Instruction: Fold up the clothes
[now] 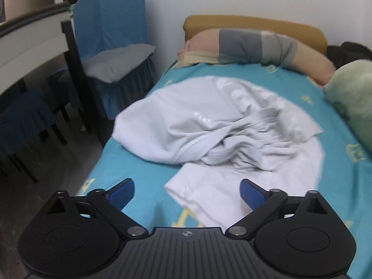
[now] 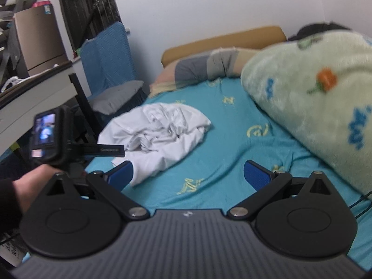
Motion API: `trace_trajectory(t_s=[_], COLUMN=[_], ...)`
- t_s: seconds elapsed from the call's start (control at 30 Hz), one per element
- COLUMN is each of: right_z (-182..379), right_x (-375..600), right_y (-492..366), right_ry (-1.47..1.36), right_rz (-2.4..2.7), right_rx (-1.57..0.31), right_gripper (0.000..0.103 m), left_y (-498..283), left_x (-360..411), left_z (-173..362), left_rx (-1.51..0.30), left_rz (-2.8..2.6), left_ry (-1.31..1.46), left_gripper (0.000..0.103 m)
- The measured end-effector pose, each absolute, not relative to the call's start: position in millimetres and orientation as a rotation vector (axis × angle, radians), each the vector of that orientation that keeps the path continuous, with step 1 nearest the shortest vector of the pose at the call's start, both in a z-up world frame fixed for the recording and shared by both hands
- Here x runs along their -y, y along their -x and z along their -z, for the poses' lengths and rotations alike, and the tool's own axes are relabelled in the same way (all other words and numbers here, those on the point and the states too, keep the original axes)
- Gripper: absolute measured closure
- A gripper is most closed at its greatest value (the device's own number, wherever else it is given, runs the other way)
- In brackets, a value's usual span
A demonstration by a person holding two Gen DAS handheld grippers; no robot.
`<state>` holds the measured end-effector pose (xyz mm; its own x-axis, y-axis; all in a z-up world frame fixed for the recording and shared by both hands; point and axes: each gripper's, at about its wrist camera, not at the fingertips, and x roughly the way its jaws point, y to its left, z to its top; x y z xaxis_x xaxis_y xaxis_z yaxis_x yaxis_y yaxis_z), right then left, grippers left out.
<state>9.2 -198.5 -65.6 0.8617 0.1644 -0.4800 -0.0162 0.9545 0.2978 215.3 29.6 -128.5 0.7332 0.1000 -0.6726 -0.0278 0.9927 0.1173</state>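
We are holding both the left gripper (image 1: pixel 187 191) and right gripper (image 2: pixel 188 174) wide and empty; the crumpled white shirt (image 1: pixel 209 134) is lying mid-frame on the bed (image 1: pixel 130 162). Judged best: we should be pinching a hem, then spreading flat.

text: none legible | bedsheet (image 2: pixel 232 139) yellow marks: perhaps characters, blurred

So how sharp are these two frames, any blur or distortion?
Left wrist view: crumpled white shirt smeared by motion blur, fisheye bends the turquoise bedsheet. Right wrist view: green fleece blanket soft and blurred, edges vignetted.
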Motion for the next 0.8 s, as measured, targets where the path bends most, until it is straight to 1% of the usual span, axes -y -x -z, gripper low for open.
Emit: trace_trajectory(t_s=[0.03,0.07,0.13,0.17,0.2,0.23,0.3,0.43,0.57,0.7,0.8], right_z=[71,75,85,91,97,103,110,118,122,122,137], right_x=[200,202,205,206,207,207,203,191,176,154,137], right_y=[-16,-21,-31,-36,-41,-46,-53,-65,-74,-73,-67], right_ry=[-0.296,-0.303,-0.311,-0.311,-0.312,-0.319,-0.318,-0.305,-0.262,-0.168,-0.121], right_rz=[-0.091,-0.087,-0.075,-0.065,-0.054,-0.044,-0.037,-0.033,-0.043,-0.079,-0.117], right_rx=[-0.546,-0.561,-0.572,-0.578,-0.587,-0.597,-0.591,-0.555,-0.517,-0.490,-0.570], right_gripper=[0.000,0.000,0.000,0.000,0.000,0.000,0.000,0.000,0.000,0.000,0.000], left_y=[-227,-239,-254,-260,-263,-263,-262,-235,-189,-132,-94], left_x=[-35,-41,-55,-60,-65,-67,-72,-71,-59,-60,-70], left_z=[138,148,158,160,159,157,151,116,69,36,22], left_rx=[-0.748,-0.752,-0.730,-0.707,-0.678,-0.654,-0.608,-0.509,-0.424,-0.423,-0.465], left_rz=[-0.106,-0.143,-0.114,-0.097,-0.072,-0.040,0.028,0.121,0.222,0.245,0.223], left_ry=[-0.092,-0.082,-0.031,-0.027,-0.029,-0.031,-0.036,-0.018,-0.026,0.055,0.137], left_gripper=[0.018,0.021,0.033,0.038,0.048,0.065,0.090,0.094,0.095,0.095,0.095])
